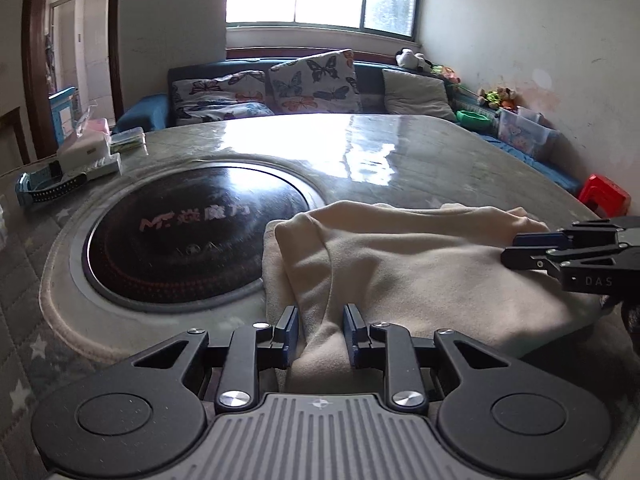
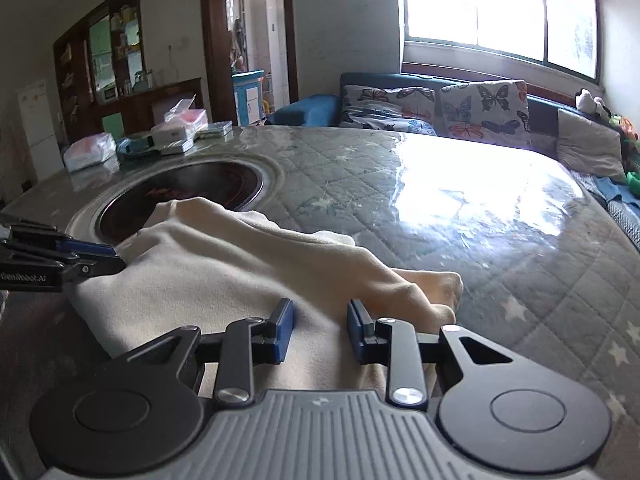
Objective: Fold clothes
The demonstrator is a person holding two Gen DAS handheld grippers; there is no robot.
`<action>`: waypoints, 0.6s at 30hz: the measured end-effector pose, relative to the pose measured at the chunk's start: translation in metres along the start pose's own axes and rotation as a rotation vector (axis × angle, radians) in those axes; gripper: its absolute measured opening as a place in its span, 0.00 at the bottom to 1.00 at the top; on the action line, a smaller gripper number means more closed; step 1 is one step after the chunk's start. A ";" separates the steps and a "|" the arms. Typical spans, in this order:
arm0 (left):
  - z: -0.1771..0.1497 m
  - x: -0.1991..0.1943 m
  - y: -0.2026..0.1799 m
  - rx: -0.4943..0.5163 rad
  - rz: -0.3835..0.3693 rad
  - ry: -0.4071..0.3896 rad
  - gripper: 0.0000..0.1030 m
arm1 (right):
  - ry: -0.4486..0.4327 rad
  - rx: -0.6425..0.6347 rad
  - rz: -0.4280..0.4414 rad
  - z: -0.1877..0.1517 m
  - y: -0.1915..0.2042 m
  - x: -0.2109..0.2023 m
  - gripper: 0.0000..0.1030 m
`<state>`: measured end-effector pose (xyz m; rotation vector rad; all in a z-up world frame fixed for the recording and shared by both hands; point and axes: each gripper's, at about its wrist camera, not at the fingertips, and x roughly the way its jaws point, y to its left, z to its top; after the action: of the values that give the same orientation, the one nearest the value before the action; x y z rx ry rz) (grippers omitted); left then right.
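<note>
A cream garment (image 1: 420, 272) lies folded in a loose heap on the quilted table; it also shows in the right wrist view (image 2: 224, 276). My left gripper (image 1: 320, 330) is open, its blue pads either side of a ridge of the cloth at the garment's near left edge. It shows from the side in the right wrist view (image 2: 116, 258). My right gripper (image 2: 320, 330) is open over the garment's near right part, pads apart with cloth between and below them. It shows from the side in the left wrist view (image 1: 510, 248), resting on the cloth.
A round black cooktop (image 1: 192, 228) is set into the table left of the garment. Boxes and bags (image 2: 168, 136) and a blue watch (image 1: 36, 190) lie at the far left. A sofa with butterfly cushions (image 1: 312, 80) and a red stool (image 1: 606, 196) stand beyond.
</note>
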<state>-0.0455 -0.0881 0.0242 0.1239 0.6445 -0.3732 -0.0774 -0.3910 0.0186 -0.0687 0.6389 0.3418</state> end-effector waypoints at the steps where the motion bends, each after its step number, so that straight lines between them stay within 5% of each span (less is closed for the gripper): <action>1: -0.001 -0.003 -0.002 0.006 -0.006 0.001 0.25 | 0.003 -0.010 0.000 -0.003 0.001 -0.005 0.27; 9: 0.018 -0.002 -0.011 0.010 -0.040 -0.010 0.25 | 0.000 0.026 0.031 0.015 0.004 -0.028 0.25; 18: 0.060 0.052 -0.026 0.000 -0.073 0.030 0.23 | 0.041 0.070 -0.018 0.041 0.006 0.024 0.15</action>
<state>0.0167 -0.1419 0.0406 0.1063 0.6803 -0.4428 -0.0379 -0.3719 0.0380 -0.0142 0.6897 0.3005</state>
